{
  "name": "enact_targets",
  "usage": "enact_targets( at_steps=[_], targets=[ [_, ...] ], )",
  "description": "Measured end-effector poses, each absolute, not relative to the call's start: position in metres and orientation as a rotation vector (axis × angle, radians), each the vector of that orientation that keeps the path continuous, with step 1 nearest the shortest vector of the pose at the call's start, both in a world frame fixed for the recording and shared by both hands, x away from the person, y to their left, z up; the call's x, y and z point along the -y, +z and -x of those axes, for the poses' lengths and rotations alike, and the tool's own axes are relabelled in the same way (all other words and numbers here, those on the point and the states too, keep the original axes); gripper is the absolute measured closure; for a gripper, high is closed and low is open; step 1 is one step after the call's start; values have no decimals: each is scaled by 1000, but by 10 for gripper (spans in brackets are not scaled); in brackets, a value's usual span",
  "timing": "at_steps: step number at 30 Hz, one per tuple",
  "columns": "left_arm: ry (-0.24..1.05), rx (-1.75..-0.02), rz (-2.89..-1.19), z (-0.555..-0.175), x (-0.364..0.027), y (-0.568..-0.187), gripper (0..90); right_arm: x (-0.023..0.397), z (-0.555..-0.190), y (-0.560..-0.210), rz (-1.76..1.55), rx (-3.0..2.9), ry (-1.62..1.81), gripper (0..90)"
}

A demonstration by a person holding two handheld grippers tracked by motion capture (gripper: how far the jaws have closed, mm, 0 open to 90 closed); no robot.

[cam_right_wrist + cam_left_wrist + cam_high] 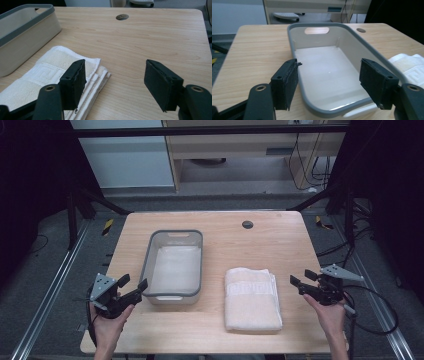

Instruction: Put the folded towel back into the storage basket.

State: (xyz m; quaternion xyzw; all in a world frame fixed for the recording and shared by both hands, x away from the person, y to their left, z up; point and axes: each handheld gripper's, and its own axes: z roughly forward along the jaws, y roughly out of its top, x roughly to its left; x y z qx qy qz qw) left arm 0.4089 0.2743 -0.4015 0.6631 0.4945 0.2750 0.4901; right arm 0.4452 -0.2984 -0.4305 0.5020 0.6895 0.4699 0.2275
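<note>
Both tongs gape empty; left tongs face the bin, right tongs the towel.

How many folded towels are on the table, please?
1. The folded white towel lies on the wooden table, right of the grey-rimmed basin, ahead of the right gripper. The basin looks empty inside, with nothing hidden there.

No legible text, label, brand, number or sign appears in any view. The towel bears a woven key-pattern border, which is ornament and not lettering. The bin and the surface carry no readable markings.
</note>
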Motion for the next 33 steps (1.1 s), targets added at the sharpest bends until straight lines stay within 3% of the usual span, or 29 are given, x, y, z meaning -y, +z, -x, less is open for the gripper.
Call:
enact_targets(
  at_steps=[33],
  targets=[
    [572, -1001, -1773, -408, -164, -393, 322, 295, -457, -407, -1335, -1936, 1364, 382]
  ],
)
